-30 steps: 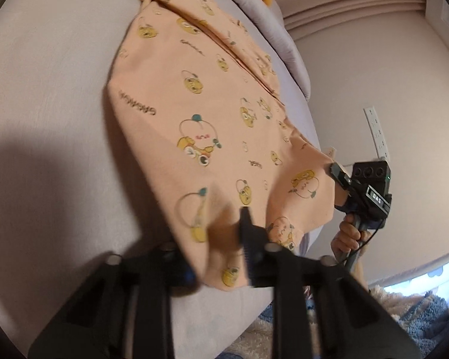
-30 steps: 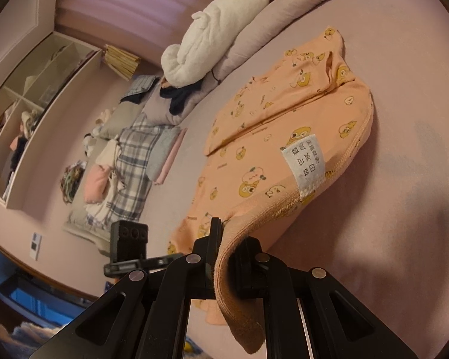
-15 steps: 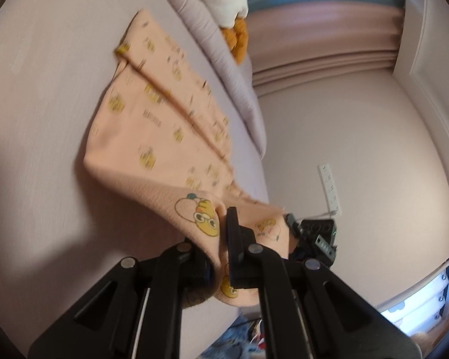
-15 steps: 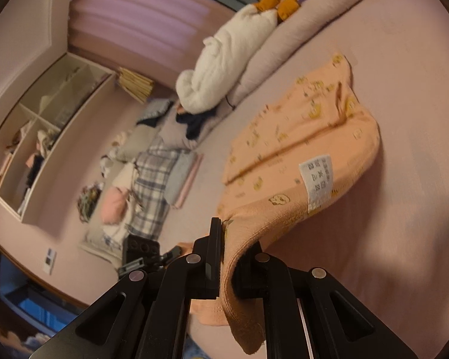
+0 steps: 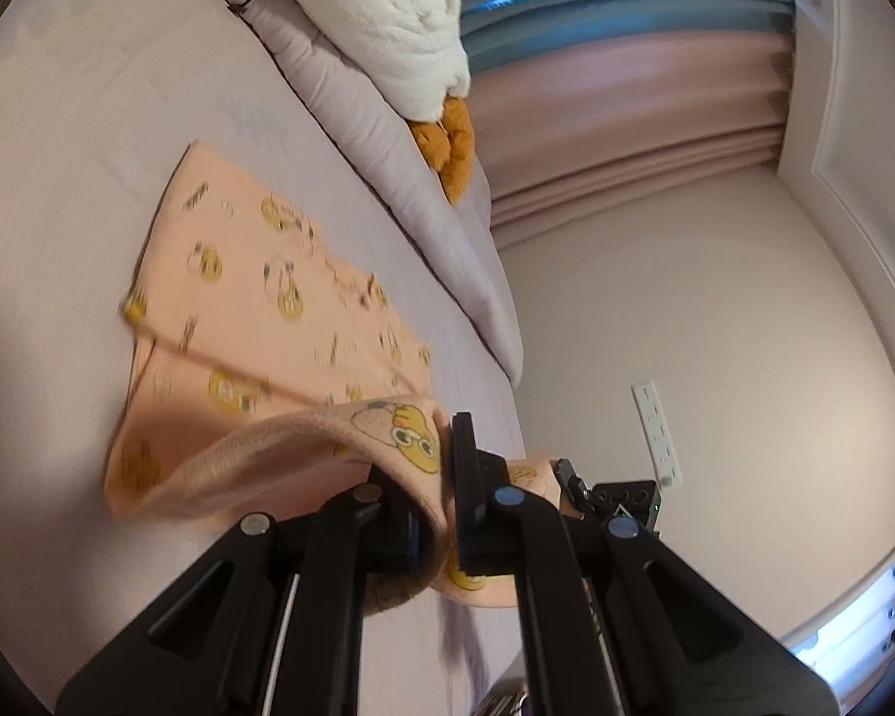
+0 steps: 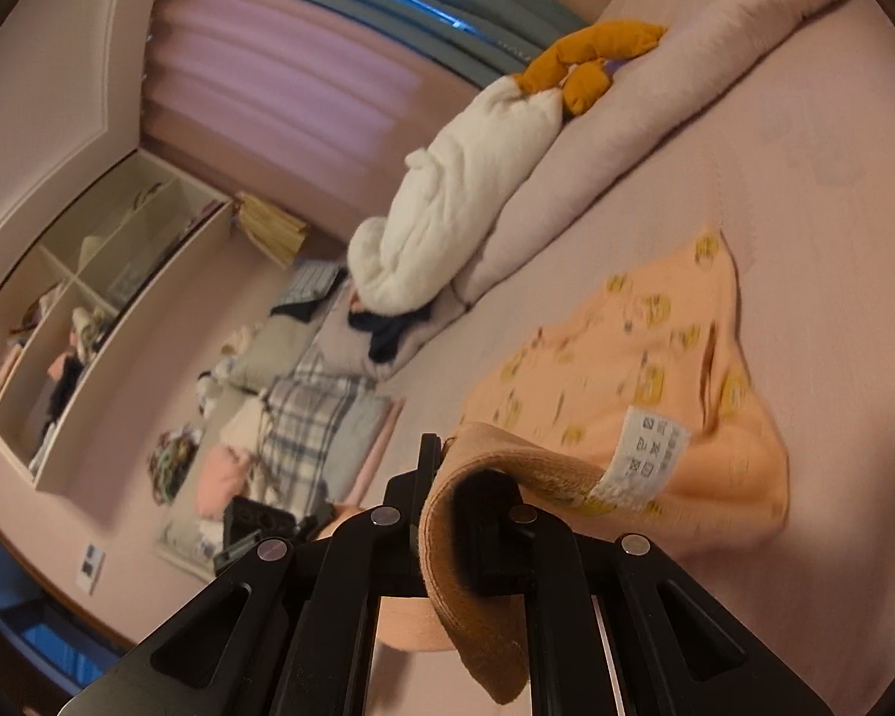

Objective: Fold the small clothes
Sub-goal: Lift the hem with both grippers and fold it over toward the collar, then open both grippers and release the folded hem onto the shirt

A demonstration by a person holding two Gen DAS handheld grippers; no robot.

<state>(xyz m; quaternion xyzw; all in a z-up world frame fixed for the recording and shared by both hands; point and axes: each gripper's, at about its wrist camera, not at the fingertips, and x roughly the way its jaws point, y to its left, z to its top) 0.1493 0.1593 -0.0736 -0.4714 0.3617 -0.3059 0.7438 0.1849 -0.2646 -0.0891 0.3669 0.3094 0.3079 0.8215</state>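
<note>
garment: a peach printed garment [image 5: 280,322] lies on the bed [image 5: 59,179]; its far part is flat on the sheet, and I have its near hem lifted off it.
long axis: it runs away from my fingers toward the pillow [image 5: 376,137], so the flat part lies straight ahead of both grippers.
left gripper: my left gripper [image 5: 441,477] is clamped tight on one corner of the near hem, the cloth curling over the left finger.
right gripper: my right gripper [image 6: 447,477] is pinched closed on the other corner, the care label [image 6: 644,459] hanging just beside it.
which hand is nearer: neither that I can tell; each holds its own corner, and the hem spans between them.
next move, as I judge it: carry both corners forward over the flat part and lay hem toward the far edge.
beyond: a white plush [image 6: 465,203] rests on the pillow, well clear of the fold.
</note>
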